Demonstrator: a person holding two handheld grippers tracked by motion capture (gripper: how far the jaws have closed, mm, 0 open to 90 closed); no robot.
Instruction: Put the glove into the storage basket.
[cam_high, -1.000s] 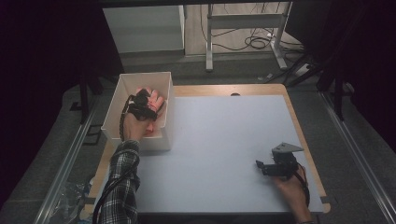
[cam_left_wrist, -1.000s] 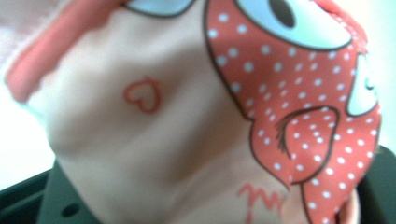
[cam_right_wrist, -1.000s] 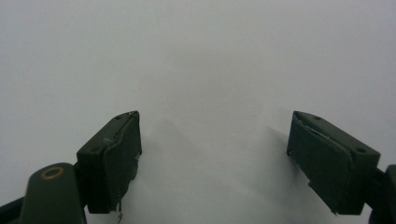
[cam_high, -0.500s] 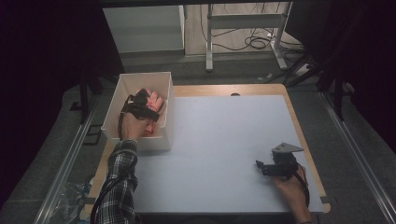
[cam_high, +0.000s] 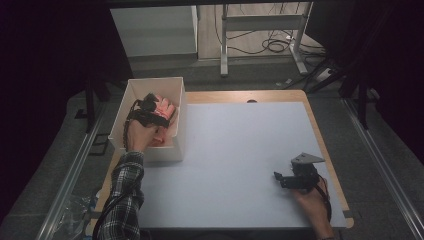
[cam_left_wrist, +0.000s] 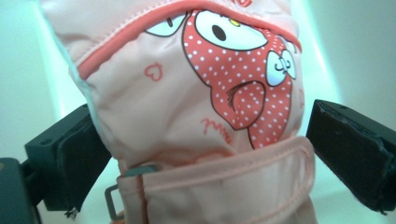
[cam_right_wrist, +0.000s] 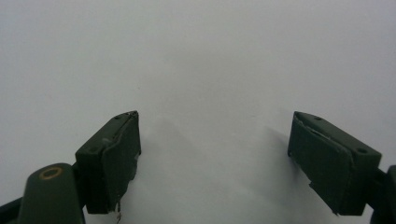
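**Operator:** Since the left tongs (cam_high: 152, 111) are down inside the white box (cam_high: 150, 85), I take this step to be letting the mitten (cam_left_wrist: 187, 107) go. Their jaws have just been opening and now stand wide. The pink mitten sits between them, in the box. The jaw on the right of the left gripper view is clear of the cloth. The other is just beside it, perhaps brushing it.

**Colleague:** So what makes a clean finish?

**Operator:** I'd draw the hand straight back along the line of the jaws, with no twist. The strap (cam_left_wrist: 224, 172) across the cuff bulges towards both pads, and the little buckle (cam_left_wrist: 112, 200) lies near the left one. I judge that to be the snag risk: a sideways pull could hook it and drag the mitten out again.

**Colleague:** Keep the jaws as they are?

**Operator:** Yes, wide until the tips are above the rim. The box looks light, so I'd also stay off its walls on the way up.

**Colleague:** And the other hand?

**Operator:** The right tongs (cam_high: 280, 177) rest low over the bare table (cam_high: 240, 150), well apart from the box, jaws open with nothing in them. I'd leave them there, ready to steady the box if it shifts.
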